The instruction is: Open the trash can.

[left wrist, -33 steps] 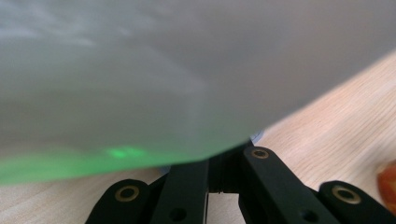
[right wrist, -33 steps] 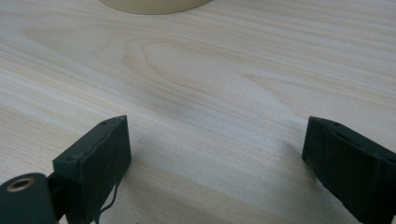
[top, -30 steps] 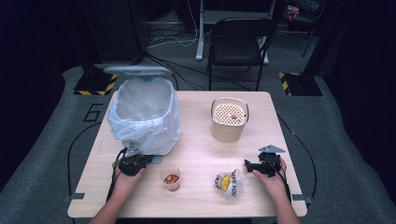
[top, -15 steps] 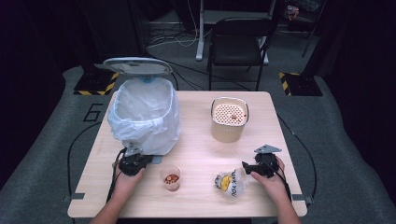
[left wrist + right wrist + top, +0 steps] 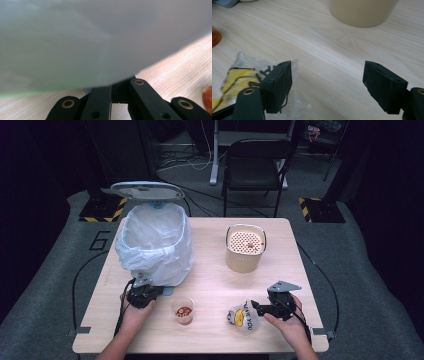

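Right now the right gripper (image 5: pixel 255 306), jaws apart and just been closing, nears the crumpled wrapper (image 5: pixel 241 317) by the table's (image 5: pixel 210 225) front edge; left gripper (image 5: pixel 145 292) stays clenched at the bin (image 5: pixel 155 245). Next: pinch the wrapper.

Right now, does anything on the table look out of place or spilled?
Nothing is spilled. The crumpled plastic bag lies loose on the table by the open right gripper, outside the lined bin. The small cup stands upright.

The table's (image 5: pixel 210 265) middle is left free between the lined bin (image 5: pixel 156 251) and the beige container (image 5: pixel 244 248); the front is obstructed by a cup (image 5: pixel 183 310) and a crumpled bag (image 5: pixel 241 317).
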Demonstrator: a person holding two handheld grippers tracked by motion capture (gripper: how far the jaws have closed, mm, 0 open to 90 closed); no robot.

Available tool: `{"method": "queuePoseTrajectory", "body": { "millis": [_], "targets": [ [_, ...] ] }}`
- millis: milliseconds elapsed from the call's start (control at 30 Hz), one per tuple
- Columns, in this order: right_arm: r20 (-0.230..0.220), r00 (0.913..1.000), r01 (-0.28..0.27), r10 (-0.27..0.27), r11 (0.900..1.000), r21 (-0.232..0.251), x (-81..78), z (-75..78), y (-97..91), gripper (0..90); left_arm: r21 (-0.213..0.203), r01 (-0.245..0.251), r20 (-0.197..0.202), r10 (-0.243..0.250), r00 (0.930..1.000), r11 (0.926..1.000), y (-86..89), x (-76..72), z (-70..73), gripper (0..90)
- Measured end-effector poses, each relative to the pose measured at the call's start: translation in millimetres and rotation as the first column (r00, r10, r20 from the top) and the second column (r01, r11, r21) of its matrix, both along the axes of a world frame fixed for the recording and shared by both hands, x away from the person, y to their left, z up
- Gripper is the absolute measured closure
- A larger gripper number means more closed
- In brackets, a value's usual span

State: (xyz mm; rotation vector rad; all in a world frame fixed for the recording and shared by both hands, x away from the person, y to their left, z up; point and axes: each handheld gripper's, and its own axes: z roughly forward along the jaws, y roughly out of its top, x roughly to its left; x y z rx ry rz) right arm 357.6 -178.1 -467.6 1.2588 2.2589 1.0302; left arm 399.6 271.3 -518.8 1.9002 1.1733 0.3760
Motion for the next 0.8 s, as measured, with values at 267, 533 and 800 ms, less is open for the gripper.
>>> {"method": "queuePoseTrajectory", "body": {
  "millis": [267,533,800],
  "targets": [
    [0.015,0.9984,-0.055,0.054,0.9958,0.073,-17.5,17.2,14.8,23.9,0.014,0.004,0.003,-0.004,1.0000,0.9999,-0.3,-0.4,0.3,90.0],
    [-0.022,0.9908,-0.132,0.134,0.9897,0.055,-38.7,-1.8,33.0,21.1,0.005,0.006,0.006,-0.006,1.0000,1.0000,-0.8,-0.7,-0.1,90.0],
    [0.026,0.9911,-0.132,0.131,0.9907,0.033,-46.1,1.9,40.7,22.3,0.001,0.004,0.004,-0.004,1.0000,1.0000,-0.7,-0.6,-0.2,90.0]
  ]
}}
